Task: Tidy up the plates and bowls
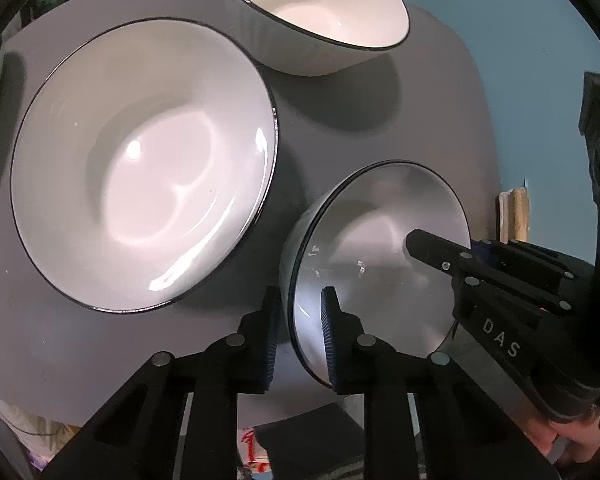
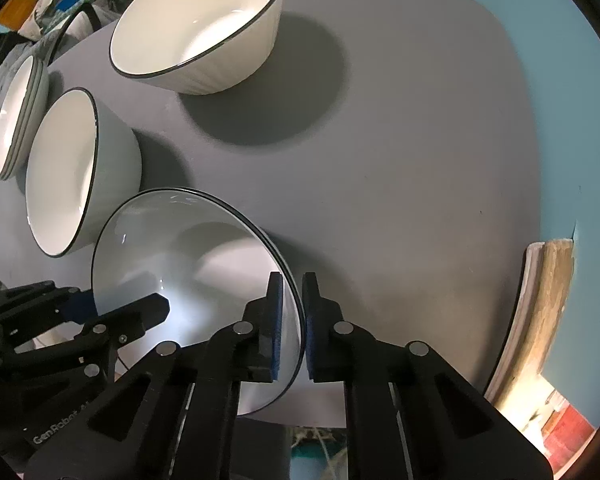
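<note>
- Near bowl, white glazed with a thin dark rim (image 2: 188, 264), sits at the front edge of the grey table (image 2: 400, 200).
- Right gripper (image 2: 291, 320) is clamped on its right rim wall; a second rim line under the edge suggests two bowls nested.
- Left gripper (image 1: 300, 340) straddles the opposite rim, jaws narrow, pads apparently pressing.
- Still loose: wide shallow white bowl (image 1: 140, 160), deep ribbed white bowl (image 2: 204, 36).
- Plate stack (image 2: 16, 116) stands at far left.
- Judged: stacking partly done, two bowls left.
</note>
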